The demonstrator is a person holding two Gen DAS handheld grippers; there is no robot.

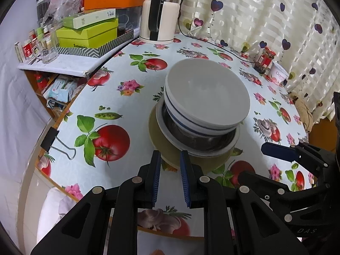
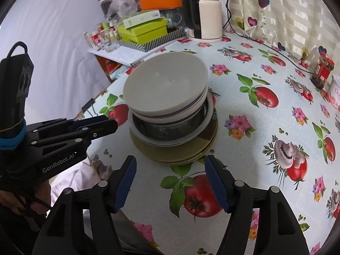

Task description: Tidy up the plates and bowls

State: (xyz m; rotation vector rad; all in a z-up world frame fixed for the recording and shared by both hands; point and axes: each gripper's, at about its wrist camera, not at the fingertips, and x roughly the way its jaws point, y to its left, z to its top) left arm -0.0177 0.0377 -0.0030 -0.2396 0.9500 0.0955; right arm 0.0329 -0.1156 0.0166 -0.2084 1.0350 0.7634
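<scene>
In the middle of the flowered tablecloth [image 1: 119, 97] stands one stack. Tan plates [image 1: 157, 131] [image 2: 170, 155] lie at the bottom, then a white plate [image 2: 210, 110], a steel bowl [image 1: 201, 142] [image 2: 165, 129], a blue-striped bowl [image 1: 191, 121] and a plain white bowl [image 1: 206, 97] [image 2: 165, 85] on top. My left gripper [image 1: 170, 157] hovers at the near edge of the tan plates, open by a narrow gap, holding nothing. Just short of the stack's near edge my right gripper [image 2: 171, 159] stands wide open, its fingers empty.
A white kettle [image 1: 159, 17] with its cord stands at the back, by a shelf with green boxes [image 1: 87, 34] and a glass mug [image 1: 47, 48]. A red-lidded jar [image 2: 323, 70] and a white tub [image 1: 278, 74] sit by the curtain. A binder clip [image 1: 50, 138] grips the left table edge.
</scene>
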